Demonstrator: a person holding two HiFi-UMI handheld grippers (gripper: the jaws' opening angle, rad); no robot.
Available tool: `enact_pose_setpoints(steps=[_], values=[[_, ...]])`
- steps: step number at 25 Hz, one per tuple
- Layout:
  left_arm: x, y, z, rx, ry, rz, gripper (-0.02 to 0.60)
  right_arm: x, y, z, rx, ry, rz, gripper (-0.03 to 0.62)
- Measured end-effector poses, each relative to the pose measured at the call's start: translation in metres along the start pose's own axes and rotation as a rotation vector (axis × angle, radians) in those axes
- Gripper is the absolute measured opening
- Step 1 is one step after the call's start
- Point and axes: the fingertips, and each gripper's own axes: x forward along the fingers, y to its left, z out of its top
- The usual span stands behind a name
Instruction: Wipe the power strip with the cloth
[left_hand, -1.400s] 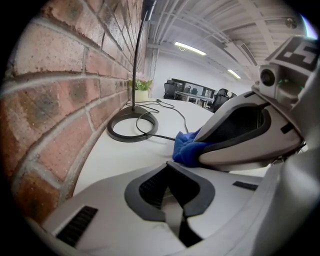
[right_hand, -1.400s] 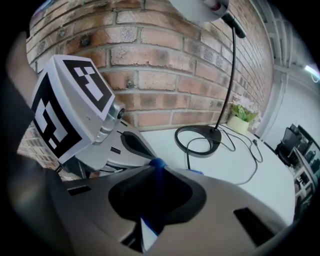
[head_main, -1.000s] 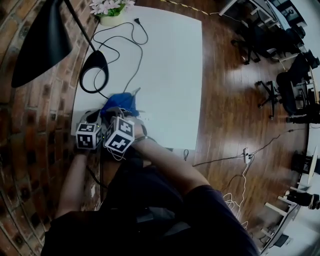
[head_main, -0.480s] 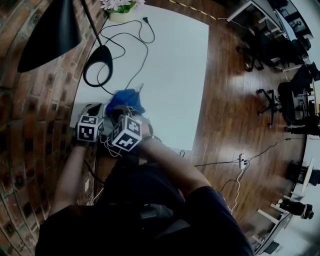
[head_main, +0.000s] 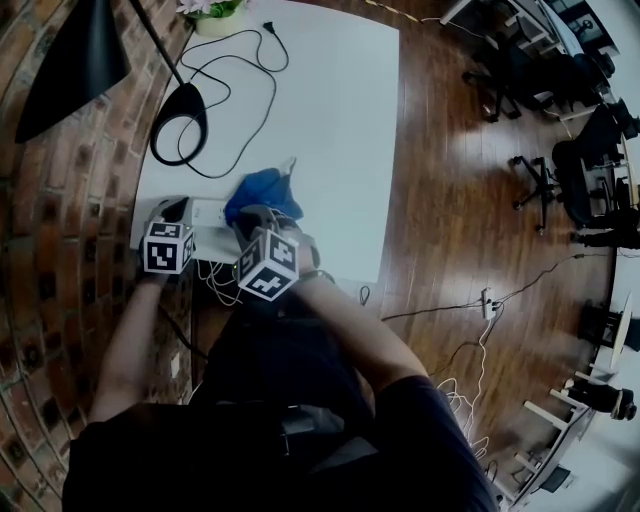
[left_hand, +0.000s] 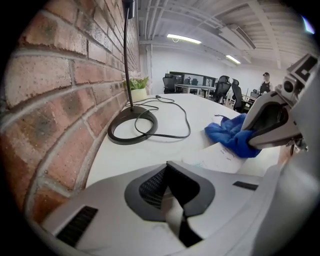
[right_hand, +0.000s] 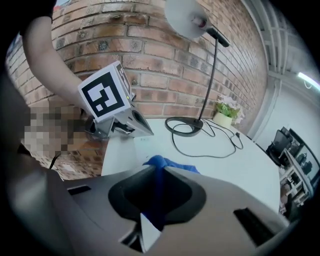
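Note:
A white power strip (head_main: 212, 213) lies near the table's front left corner, by the brick wall; it also shows as a flat white bar (left_hand: 220, 159) in the left gripper view. My left gripper (head_main: 175, 211) rests at its left end with its jaws shut; what, if anything, they pinch is hidden. A blue cloth (head_main: 262, 188) is bunched at the strip's right end. My right gripper (head_main: 258, 216) is shut on the blue cloth (right_hand: 159, 162), which runs up between its jaws. From the left gripper view, the right gripper (left_hand: 251, 144) presses the cloth (left_hand: 229, 135) onto the strip.
A black ring lamp base (head_main: 180, 120) stands behind the strip, and its black cord (head_main: 255, 80) loops across the white table (head_main: 340, 130). A flower pot (head_main: 213, 14) sits at the far edge. The brick wall (head_main: 60, 200) bounds the left side; wooden floor lies to the right.
My right gripper has slid to the right with the blue cloth, away from the left gripper's cube. The left gripper has stayed at the strip's left end.

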Motion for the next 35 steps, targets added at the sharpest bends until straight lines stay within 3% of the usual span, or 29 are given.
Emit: enact_pose_setpoints(steps=[14, 21, 26, 33, 35], values=[[-0.02, -0.013, 0.004, 0.156, 0.104, 0.12, 0.005, -0.041, -0.019, -0.054, 0.046, -0.016, -0.027, 0.034], [-0.032, -0.024, 0.001, 0.203, 0.165, 0.15, 0.005, -0.052, -0.036, -0.084, 0.137, -0.011, -0.017, 0.035], [-0.033, -0.019, -0.009, 0.163, 0.22, 0.174, 0.005, -0.048, -0.036, -0.094, 0.168, 0.029, 0.003, 0.034], [-0.033, -0.008, -0.011, 0.182, 0.277, 0.216, 0.005, -0.049, -0.045, -0.092, 0.262, 0.046, 0.006, 0.032], [-0.034, -0.011, -0.008, 0.193, 0.264, 0.195, 0.005, -0.049, -0.046, -0.088, 0.271, 0.063, 0.0, 0.032]])
